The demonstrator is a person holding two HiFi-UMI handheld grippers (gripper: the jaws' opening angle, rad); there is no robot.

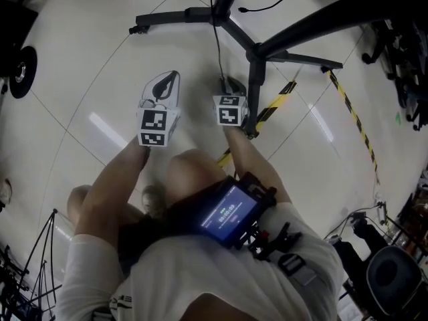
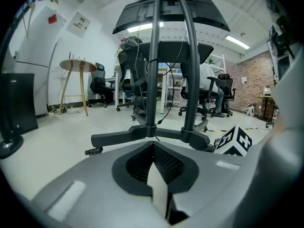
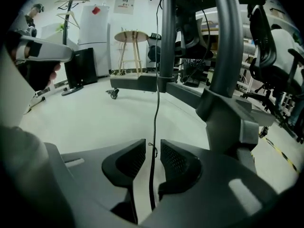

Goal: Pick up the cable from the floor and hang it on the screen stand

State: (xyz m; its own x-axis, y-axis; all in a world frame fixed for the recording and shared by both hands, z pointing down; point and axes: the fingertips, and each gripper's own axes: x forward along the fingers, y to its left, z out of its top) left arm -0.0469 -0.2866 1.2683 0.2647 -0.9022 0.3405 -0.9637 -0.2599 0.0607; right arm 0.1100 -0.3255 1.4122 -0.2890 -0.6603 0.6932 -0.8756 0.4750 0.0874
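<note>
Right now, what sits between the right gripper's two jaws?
A thin black cable hangs in the open gap, unpressed; the right gripper view shows it.

Left tool (image 1: 170,80), right tool (image 1: 231,85) near the screen stand (image 1: 255,53) — cable (image 1: 216,39) leads to the right one.

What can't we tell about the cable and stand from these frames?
- cable, top end: cut off by the top edge in the head view; merges with the stand in the right gripper view.
- cable, lower end: drops between the fingers of the right gripper and vanishes behind its body in that view; the gripper covers it in the head view.
- screen: left gripper view shows only its underside.
</note>
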